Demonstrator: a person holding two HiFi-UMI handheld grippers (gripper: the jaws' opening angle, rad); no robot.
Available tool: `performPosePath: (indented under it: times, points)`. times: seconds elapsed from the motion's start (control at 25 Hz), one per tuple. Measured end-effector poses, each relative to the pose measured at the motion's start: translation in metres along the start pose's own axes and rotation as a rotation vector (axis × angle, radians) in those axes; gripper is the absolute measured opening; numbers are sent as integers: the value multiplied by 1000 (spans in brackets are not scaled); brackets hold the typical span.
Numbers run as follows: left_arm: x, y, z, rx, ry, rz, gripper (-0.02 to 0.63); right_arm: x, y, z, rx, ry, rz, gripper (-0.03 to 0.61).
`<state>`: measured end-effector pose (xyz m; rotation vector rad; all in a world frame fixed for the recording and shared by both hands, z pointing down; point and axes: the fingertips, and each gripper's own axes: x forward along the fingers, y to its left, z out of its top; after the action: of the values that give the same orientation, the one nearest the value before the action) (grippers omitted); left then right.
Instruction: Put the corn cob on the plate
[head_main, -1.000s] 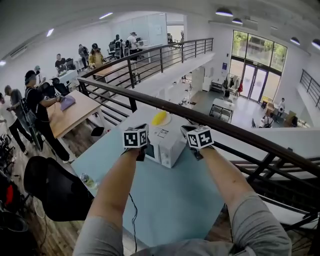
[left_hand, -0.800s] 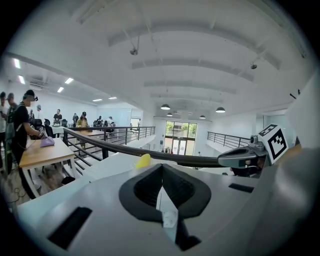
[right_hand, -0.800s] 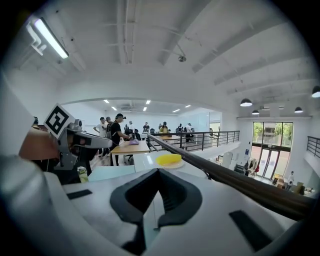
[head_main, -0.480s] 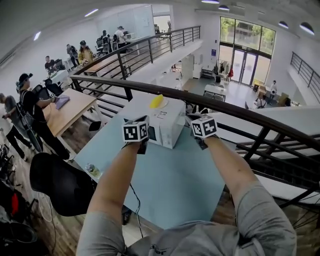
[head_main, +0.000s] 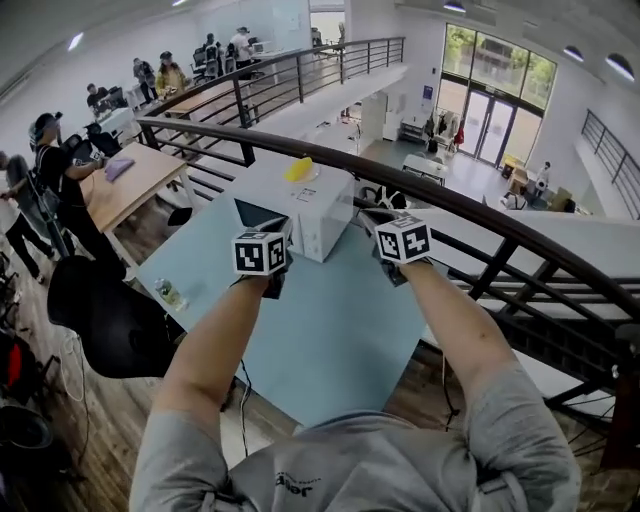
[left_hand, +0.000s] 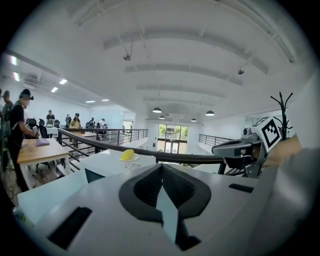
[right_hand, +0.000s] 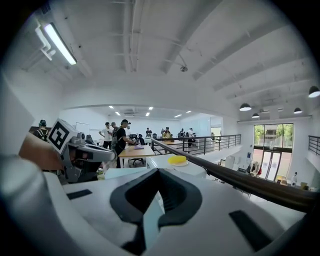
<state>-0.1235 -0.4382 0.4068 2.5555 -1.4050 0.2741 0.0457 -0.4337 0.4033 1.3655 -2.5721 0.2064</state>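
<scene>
A yellow corn cob (head_main: 298, 169) lies on a small white plate (head_main: 303, 178) on top of a white microwave (head_main: 318, 212) at the far end of the light blue table (head_main: 330, 330). The cob also shows in the left gripper view (left_hand: 127, 154) and in the right gripper view (right_hand: 177, 160). My left gripper (head_main: 272, 238) and right gripper (head_main: 384, 236) hover side by side over the table, short of the microwave. Both are shut with nothing in them. Each gripper view looks along its own closed jaws, left (left_hand: 161, 172) and right (right_hand: 159, 172).
A dark railing (head_main: 480, 215) runs just behind the table, with an open drop to a lower floor beyond it. A black chair (head_main: 105, 325) and a water bottle (head_main: 168, 294) are at the table's left edge. Several people stand around a wooden desk (head_main: 130, 185) at the far left.
Both grippers have drawn back from the microwave's front, still side by side and shut. The microwave now sits farther ahead and more to the left in the head view.
</scene>
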Motion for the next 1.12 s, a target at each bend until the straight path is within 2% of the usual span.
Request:
performPosePath:
  times: [0.36,0.6,0.72,0.96,1.12]
  points:
    - [-36,-64,-36,-36,-2,80,18,-35,3,-29,-18,-1,152,15]
    - [-61,-117,-56,-66,-4,75,18,-76,10,-42,2,-4,254,15]
    - [-76,-119,-64,-75,-14,60,18,-84,22,-46,-2,-7,265,15]
    - [-99,-102,-71,-53,-65,-4,18,-86,44,-51,30,-38,235,15]
    - [-123,-103,-88,-12,-60,-65,18,-94,66,-66,62,-50,227,15]
